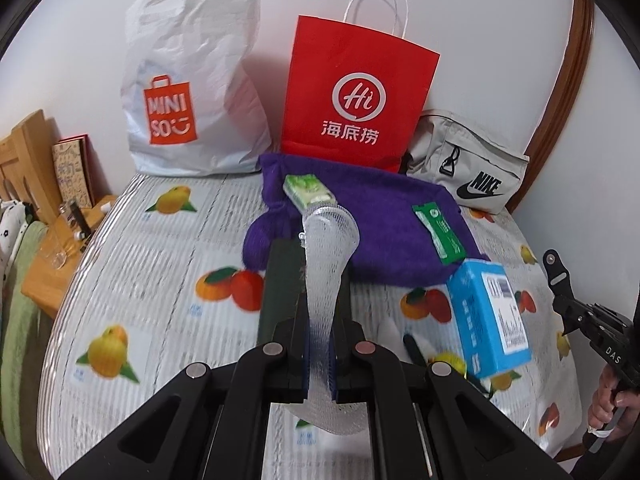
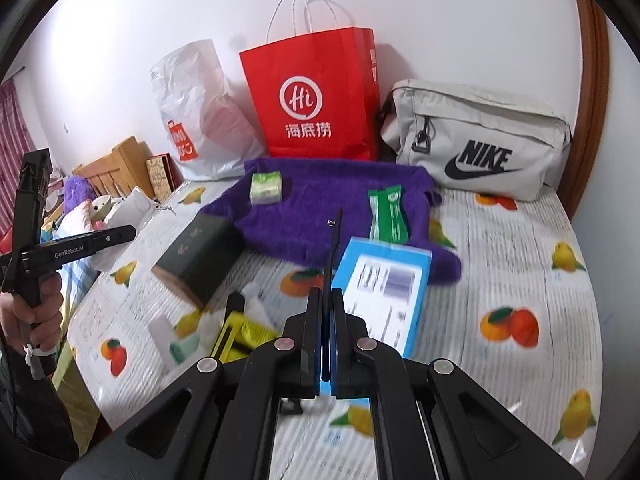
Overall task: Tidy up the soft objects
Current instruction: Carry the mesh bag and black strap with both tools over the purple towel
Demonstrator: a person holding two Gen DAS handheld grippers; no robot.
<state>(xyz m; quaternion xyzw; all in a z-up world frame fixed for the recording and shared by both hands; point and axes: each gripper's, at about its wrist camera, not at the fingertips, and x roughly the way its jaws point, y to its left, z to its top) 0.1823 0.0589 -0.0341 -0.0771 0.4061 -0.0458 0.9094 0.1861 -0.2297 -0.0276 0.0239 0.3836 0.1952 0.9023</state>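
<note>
My left gripper [image 1: 320, 340] is shut on a white foam mesh sleeve [image 1: 326, 248] that stands up between its fingers and hangs out below them. My right gripper [image 2: 327, 308] is shut on a thin black strip [image 2: 334, 248] with a small silver stud near its top. A fuzzy purple cloth [image 1: 360, 216] [image 2: 328, 204] lies spread on the table ahead of both. On it rest a pale green tissue pack [image 1: 306, 192] [image 2: 266, 188] and a green wipes packet [image 1: 440, 232] [image 2: 388, 216]. Each view shows the other gripper at its edge, held in a hand [image 1: 608, 400] [image 2: 36, 320].
A red paper bag [image 1: 356, 96] [image 2: 316, 92], a white plastic bag [image 1: 192, 96] and a grey Nike pouch [image 2: 476, 140] line the back wall. A blue box [image 1: 488, 316] [image 2: 384, 284], a dark green box [image 2: 196, 256] and a yellow item [image 2: 240, 332] lie on the fruit-print cover [image 1: 160, 280].
</note>
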